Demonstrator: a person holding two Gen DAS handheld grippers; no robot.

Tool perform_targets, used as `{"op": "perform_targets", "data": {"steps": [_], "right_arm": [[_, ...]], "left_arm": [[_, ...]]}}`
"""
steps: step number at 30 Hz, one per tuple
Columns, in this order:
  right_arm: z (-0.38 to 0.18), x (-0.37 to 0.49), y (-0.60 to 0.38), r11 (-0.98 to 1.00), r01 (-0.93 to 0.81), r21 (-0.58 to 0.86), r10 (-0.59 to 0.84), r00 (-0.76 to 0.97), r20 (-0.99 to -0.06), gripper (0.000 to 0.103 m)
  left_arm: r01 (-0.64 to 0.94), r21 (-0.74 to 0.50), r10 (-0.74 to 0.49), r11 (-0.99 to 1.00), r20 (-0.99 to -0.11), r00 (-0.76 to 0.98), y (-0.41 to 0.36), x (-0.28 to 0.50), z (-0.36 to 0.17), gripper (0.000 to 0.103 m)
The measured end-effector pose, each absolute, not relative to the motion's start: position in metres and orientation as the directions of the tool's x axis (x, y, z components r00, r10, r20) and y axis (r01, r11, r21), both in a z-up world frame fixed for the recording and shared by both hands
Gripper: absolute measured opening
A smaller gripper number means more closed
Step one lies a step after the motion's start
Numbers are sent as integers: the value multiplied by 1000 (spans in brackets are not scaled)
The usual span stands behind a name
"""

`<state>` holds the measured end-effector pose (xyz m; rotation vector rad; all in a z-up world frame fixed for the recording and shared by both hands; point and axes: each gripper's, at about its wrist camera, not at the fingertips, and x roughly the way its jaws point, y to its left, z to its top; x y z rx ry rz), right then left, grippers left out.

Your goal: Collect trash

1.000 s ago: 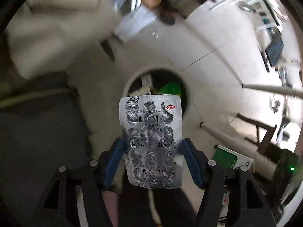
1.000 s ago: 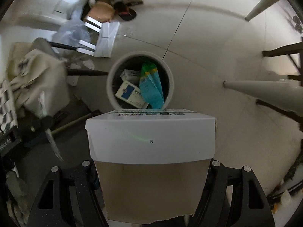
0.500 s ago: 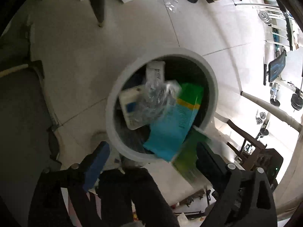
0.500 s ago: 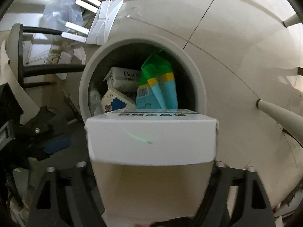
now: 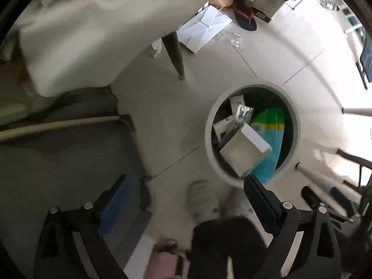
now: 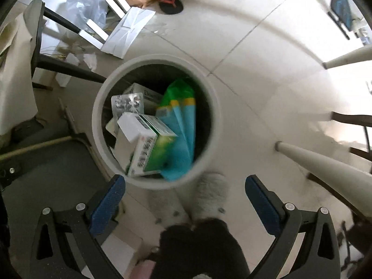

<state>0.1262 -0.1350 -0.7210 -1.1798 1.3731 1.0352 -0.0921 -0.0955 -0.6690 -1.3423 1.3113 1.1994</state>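
Note:
A round white trash bin stands on the tiled floor; it also shows in the left wrist view. Inside lie a white and green medicine box, a silver pill blister pack, a blue-green packet and other boxes. In the left wrist view the medicine box rests on top beside the blister pack. My right gripper is open and empty just above the bin's near rim. My left gripper is open and empty, left of the bin.
A white shoe and dark trouser leg are below the grippers. Table legs stand right. A chair, flattened white cardboard, a plastic bag and a sandal lie beyond the bin.
My left gripper let the blister pack fall into the bin and swung left. My right gripper opened and the medicine box dropped into the bin.

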Motion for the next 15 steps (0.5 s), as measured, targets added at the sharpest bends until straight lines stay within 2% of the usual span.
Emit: {"op": "perform_targets", "data": {"steps": [6,15], "right_arm": [[-642,138,-151,197,-980,-5,-121,-19,-992,103],[-495,164,-175,314,-944,105,-79,-136,-988,103]], "left_arm": [[-998,58,-141,34,-988,-62,-109,-66,-601,98],[-963,18,-74,270,-996,-40,-106,-28,-463,98]]}}
